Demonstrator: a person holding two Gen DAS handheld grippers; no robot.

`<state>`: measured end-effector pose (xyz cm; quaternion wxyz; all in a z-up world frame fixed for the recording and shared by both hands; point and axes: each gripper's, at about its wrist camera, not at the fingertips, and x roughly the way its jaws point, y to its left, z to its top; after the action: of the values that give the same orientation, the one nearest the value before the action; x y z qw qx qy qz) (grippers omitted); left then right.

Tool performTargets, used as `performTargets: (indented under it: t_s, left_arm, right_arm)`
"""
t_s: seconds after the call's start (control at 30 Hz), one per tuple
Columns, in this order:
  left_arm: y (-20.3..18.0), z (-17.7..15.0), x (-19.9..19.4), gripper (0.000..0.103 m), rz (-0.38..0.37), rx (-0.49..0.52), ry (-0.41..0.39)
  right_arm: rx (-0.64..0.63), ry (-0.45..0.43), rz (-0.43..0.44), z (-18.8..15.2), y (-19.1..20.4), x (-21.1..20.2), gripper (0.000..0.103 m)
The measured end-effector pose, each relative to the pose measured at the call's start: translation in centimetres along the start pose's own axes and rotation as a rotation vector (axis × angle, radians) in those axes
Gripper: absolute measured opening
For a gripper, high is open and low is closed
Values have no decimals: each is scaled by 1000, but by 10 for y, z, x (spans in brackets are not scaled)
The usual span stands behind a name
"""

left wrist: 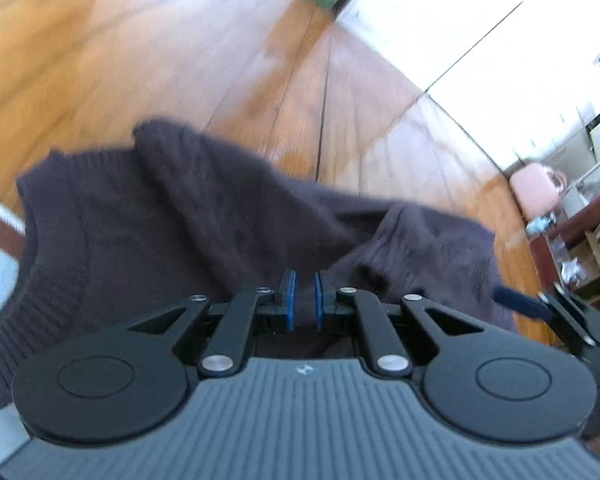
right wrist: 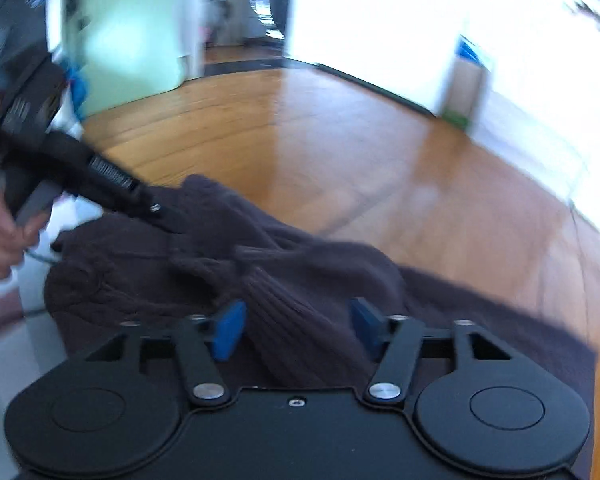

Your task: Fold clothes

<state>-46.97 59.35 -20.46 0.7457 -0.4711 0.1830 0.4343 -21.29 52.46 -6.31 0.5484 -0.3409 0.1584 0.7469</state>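
bare floor [right wrist: 340, 140] ahead — sweater [right wrist: 284, 280] bunched near

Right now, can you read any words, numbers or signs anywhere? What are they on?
None can be read for sure.
Small white mark on the grey body of the left tool: a logo, too small to read.
White lettering on that tool's black arm in the right wrist view: too blurred to read.
Sweater and wooden floor: no text.
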Motion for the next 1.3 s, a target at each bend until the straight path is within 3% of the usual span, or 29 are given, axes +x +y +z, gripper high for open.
performTargets:
  t_s: [0.03, 0.1, 0.13, 0.17, 0.23, 0.33, 0.43, 0.53, 0.63, 0.7, 0.77, 0.83, 0.93, 1.0, 1.07, 1.1, 1.2, 1.3]
  left_arm:
    - [0, -5, 7, 9, 44, 19, 26]
    - [0, -15, 20, 9, 131, 56, 78]
    - [0, -17, 21, 9, 145, 86, 82]
    - [-5, -12, 24, 9, 143, 97, 76]
    - [-10, -7, 24, 9, 123, 105, 54]
    - [-17, 1, 24, 9, 94, 97, 17]
    - [-17, 5, 24, 9, 87, 90, -15]
    - [-16, 7, 28, 9, 121, 97, -7]
    - [-22, 4, 28, 11, 257, 156, 44]
    - [-17, 2, 26, 14, 229, 120, 45]
    - [-11, 2, 24, 17, 207, 69, 45]
    - [-8, 3, 22, 29, 217, 69, 30]
    - [-8, 9, 26, 46, 244, 81, -12]
    - [-1, 16, 25, 49, 221, 47, -38]
    - [17, 26, 32, 54, 174, -30, -46]
    - [26, 30, 34, 56, 153, -81, -40]
    - [37, 44, 53, 58, 113, -127, -33]
    - [33, 56, 70, 76, 106, -85, -45]
  right_arm:
    - [-40, 18, 11, -1, 8, 15, 84]
    - [-136, 107, 38, -4, 22, 51, 86]
    - [-186, 140, 9, -7, 29, 67, 76]
    - [-223, 142, -38, -8, 32, 74, 52]
    - [-224, 102, -97, -6, 25, 71, 25]
    - [53, 9, -19, 1, -16, 37, 16]
    - [263, -51, -90, -13, -48, -4, 11]
    - [488, -95, -184, -43, -77, -52, 11]
    - [689, -109, -226, -94, -107, -75, 11]
    - [720, -53, -277, -121, -118, -76, 11]
    - [714, -6, -274, -138, -122, -73, 11]
    - [708, 24, -266, -147, -120, -67, 13]
    - [740, 74, -230, -151, -123, -57, 26]
    - [784, 98, -190, -149, -128, -55, 40]
    - [906, 66, -132, -161, -139, -50, 65]
    - [966, 50, -102, -167, -145, -47, 70]
    - [1147, 30, -62, -180, -168, -38, 70]
    - [1215, -24, -23, -180, -183, -34, 42]
